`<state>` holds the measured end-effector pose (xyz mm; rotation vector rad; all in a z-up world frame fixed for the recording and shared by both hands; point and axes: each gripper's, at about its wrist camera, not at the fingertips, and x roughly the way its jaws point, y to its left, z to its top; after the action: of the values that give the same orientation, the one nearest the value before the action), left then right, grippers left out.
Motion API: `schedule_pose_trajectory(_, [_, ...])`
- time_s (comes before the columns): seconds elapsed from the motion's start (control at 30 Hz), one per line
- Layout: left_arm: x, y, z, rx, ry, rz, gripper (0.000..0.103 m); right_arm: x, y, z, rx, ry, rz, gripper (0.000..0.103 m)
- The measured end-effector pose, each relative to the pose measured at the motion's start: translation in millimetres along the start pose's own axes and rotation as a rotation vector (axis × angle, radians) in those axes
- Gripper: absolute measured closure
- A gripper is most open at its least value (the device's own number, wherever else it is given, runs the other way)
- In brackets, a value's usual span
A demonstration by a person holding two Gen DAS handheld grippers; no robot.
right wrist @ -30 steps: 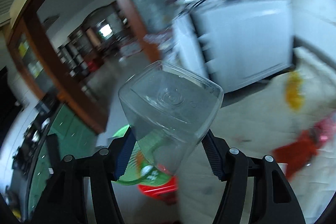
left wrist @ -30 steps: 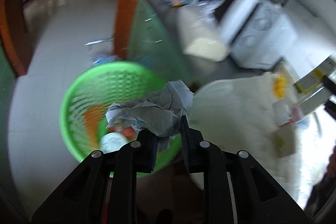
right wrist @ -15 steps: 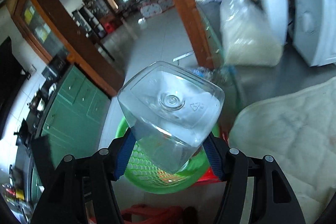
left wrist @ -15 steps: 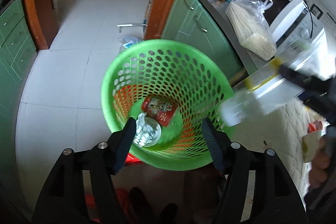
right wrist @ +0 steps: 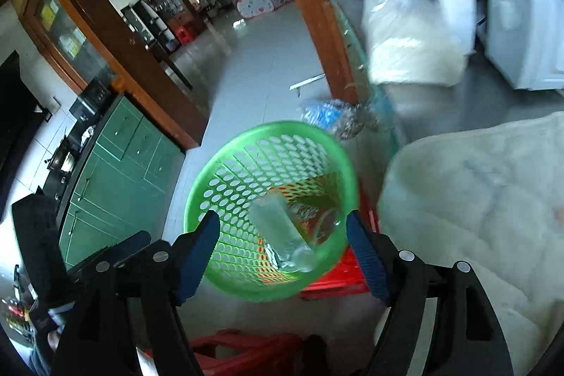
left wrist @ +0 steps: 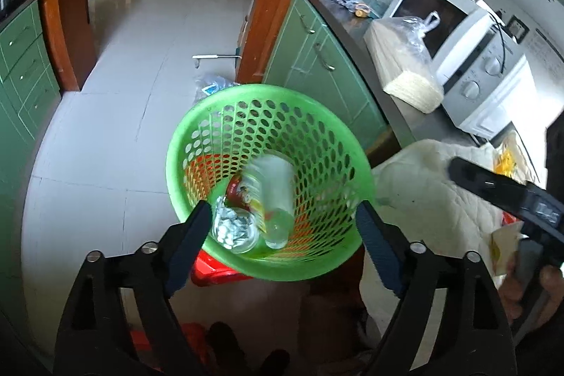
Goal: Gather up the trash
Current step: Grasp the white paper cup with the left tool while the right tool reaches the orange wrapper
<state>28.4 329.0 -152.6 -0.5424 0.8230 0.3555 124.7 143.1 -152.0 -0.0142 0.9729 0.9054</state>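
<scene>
Both grippers are being held above the green basket [left wrist: 183, 143], pointing down into it.

Left gripper [left wrist: 282, 221]: jaws are being opened, already wide, nothing between the pads. In the left wrist view the basket is being framed between the two fingers, its rim reaching up to 12 o'clock of the jaws.

Right gripper [right wrist: 282, 231]: jaws are being opened too, wide, nothing being gripped. In the right wrist view the bottle [right wrist: 282, 235] is being seen inside the basket, blurred, lying between the fingers in the picture but well below them, not touched by either pad.

In the left wrist view the bottle [left wrist: 275, 196] is lying in the basket bottom, tilted, neck end toward 6 o'clock. A crumpled wad [left wrist: 229, 228] is sitting at 7 o'clock of it, just beside it. A red wrapper [left wrist: 239, 191] is lying between wad and bottle, partly under the bottle.

The basket is being supported on a red stool [right wrist: 335, 277]. A quilted cloth [right wrist: 476, 199] is lying at 3 o'clock of the basket. The right gripper body is being seen at the 4 o'clock edge of the left wrist view, held by a hand [left wrist: 528, 291].
</scene>
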Motion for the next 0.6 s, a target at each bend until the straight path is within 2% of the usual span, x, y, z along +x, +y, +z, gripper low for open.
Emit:
schedule_pose_trajectory(0.3, [-19, -64, -11, 0.092, -0.011, -0.058, 0.013, -110, -48, -39, -0.007, -0.122, -0.151, 0.021])
schedule_pose_trajectory(0.6, [-33, -146, -33, 0.211, 0.017, -0.171, 0.011, -187, -151, -77, 0.124, -0.167, -0.359, 0.018])
